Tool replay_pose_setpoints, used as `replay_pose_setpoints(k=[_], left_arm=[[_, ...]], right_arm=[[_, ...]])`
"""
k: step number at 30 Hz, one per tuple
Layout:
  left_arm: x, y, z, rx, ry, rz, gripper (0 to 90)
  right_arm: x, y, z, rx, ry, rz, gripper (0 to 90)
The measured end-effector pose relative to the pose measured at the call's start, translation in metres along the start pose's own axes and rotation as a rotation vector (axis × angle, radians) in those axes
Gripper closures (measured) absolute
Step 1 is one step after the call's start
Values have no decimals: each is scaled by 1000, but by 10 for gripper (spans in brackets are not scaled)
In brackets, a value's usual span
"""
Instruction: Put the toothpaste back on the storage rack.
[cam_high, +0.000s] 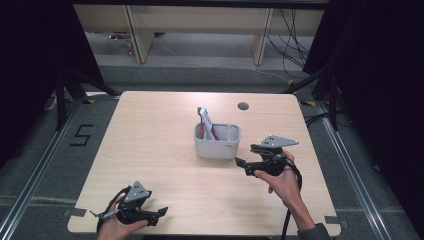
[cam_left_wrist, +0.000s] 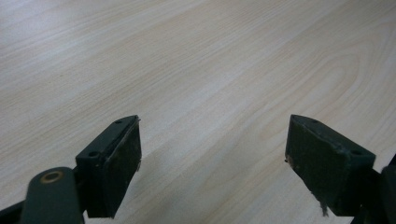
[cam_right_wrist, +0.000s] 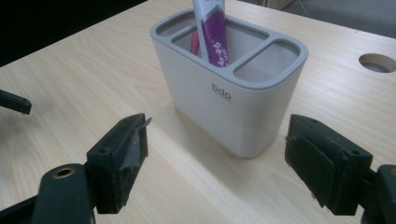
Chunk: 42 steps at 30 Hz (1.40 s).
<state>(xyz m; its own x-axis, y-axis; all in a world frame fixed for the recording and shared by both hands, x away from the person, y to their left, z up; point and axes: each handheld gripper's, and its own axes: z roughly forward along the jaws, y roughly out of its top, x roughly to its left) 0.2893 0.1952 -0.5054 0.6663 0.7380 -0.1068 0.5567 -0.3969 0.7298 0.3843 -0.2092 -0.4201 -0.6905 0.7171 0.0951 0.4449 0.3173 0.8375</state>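
Facing a grey holder, both grippers empty

Standing near the middle of the pale wooden table (cam_high: 150, 130), the light-grey plastic three-compartment holder (cam_right_wrist: 224, 98) carries a white-and-purple tube (cam_right_wrist: 212, 32) upright in its middle compartment. The right gripper (cam_right_wrist: 215, 158), jaws spread wide and holding nothing, points at the holder from just beside it. The left gripper (cam_left_wrist: 212, 158), equally wide and empty, hangs over bare wood near the front edge.

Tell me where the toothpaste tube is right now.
In the high view the toothpaste tube stands tilted in the grey holder near the table's centre, just left of the open right tongs.
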Motion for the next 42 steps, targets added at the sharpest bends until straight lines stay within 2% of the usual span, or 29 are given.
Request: replay_pose_setpoints(k=[2,3,4,5,6,12,13,14,15,17,18,23,24,26,27,28,29,31,32,35,36,40,42], left_arm=[[1,0,0,5,5,3,178],[1,0,0,4,9,1,178],[1,0,0,2,12,0,177],[1,0,0,2,15,-1,175],[1,0,0,2,15,-2,175],[1,0,0,4,22,-2,174],[1,0,0,2,20,-4,174],[1,0,-1,5,18,-3,174],[1,0,-1,6,16,-2,174],[1,0,-1,7,17,0,174],[0,0,-1,5,14,0,174],[0,1,-1,3,17,-6,174],[0,0,-1,4,17,-5,174],[0,0,-2,5,16,-2,175],[0,1,-2,3,17,0,174],[0,1,-2,3,17,3,174],[0,1,-2,4,16,-1,175],[0,0,-2,5,16,-4,174],[0,0,-2,4,17,-2,174],[0,1,-2,-1,18,-5,175],[0,1,-2,4,17,-3,175],[0,1,-1,-1,19,-13,175],[1,1,0,11,19,-2,175]], right_arm=[[2,-3,-1,-1,11,31,219],[0,-4,-2,-6,-5,5,219],[1,-5,-3,3,-3,22,219],[0,-6,-4,1,-5,10,219],[1,-7,-6,7,-6,34,219],[-3,-18,-10,16,-29,31,217],[0,-21,-10,20,-13,75,217],[0,-22,-12,44,-12,79,216],[-1,-24,-10,25,-8,57,217],[-2,-28,-12,39,-16,36,216],[-1,-32,-11,41,-5,42,216],[0,-38,-13,45,-14,32,217],[4,-43,-12,54,0,67,218],[4,-45,-12,65,-2,67,217],[4,-46,-11,59,-9,42,217],[7,-48,-11,67,-7,79,217],[5,-49,-10,71,2,43,217],[4,-52,-11,75,19,37,217],[6,-53,-12,70,-2,65,216],[5,-57,-14,61,-5,59,216],[6,-61,-15,62,5,101,215],[5,-69,-20,63,8,102,213],[4,-71,-21,57,0,92,210]])
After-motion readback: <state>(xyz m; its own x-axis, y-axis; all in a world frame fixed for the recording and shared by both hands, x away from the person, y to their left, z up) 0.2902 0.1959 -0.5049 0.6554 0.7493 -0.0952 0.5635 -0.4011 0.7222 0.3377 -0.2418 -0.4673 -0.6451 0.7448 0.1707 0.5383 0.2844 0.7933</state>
